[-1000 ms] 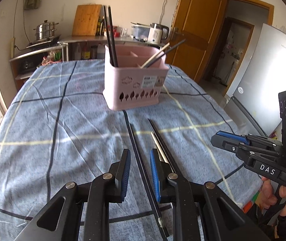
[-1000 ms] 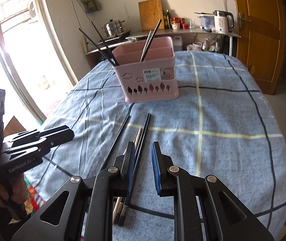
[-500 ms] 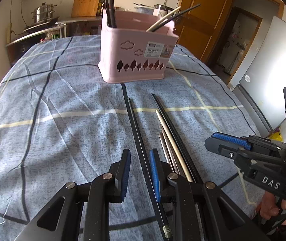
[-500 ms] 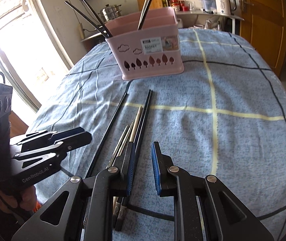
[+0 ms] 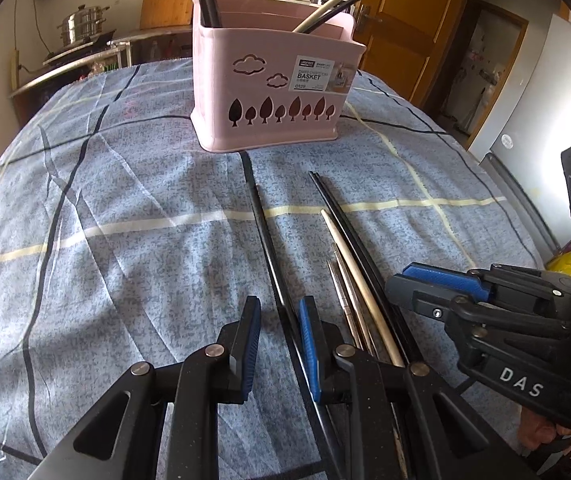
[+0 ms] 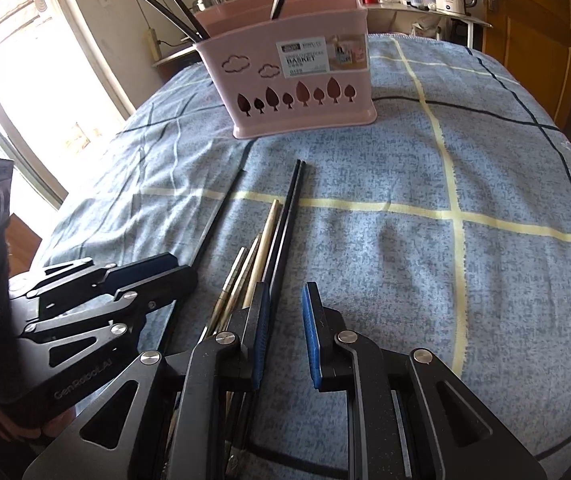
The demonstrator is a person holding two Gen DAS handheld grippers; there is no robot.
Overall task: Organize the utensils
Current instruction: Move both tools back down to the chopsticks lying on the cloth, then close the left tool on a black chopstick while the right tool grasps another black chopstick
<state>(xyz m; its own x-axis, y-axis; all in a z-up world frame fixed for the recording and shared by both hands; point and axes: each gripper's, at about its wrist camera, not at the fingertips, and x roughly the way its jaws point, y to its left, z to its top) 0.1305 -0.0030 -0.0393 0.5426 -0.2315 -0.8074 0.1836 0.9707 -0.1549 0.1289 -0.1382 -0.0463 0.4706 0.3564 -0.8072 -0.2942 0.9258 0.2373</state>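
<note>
left wrist view showed the left tongs (image 5: 279, 344) parted, empty, straddling a lone black chopstick (image 5: 263, 232) on the tabletop (image 5: 85, 240); the right tongs (image 6: 283, 340) likewise gaped beside the chopstick bundle (image 6: 261, 248). risk: clenching could catch cloth, or roll the stick sideways, short of the pink basket (image 5: 273, 92).

- Left gripper (image 5: 279, 344): matte black speckled fingers (image 5: 245, 344), ribbed blue pads on the inner faces, silver round pivot screws; side lettered "GenRobot.AI".
- Right gripper (image 6: 285, 340): same black frame, blue pads, silver screws; white "DAS" lettering beside its triangular cut-outs.
</note>
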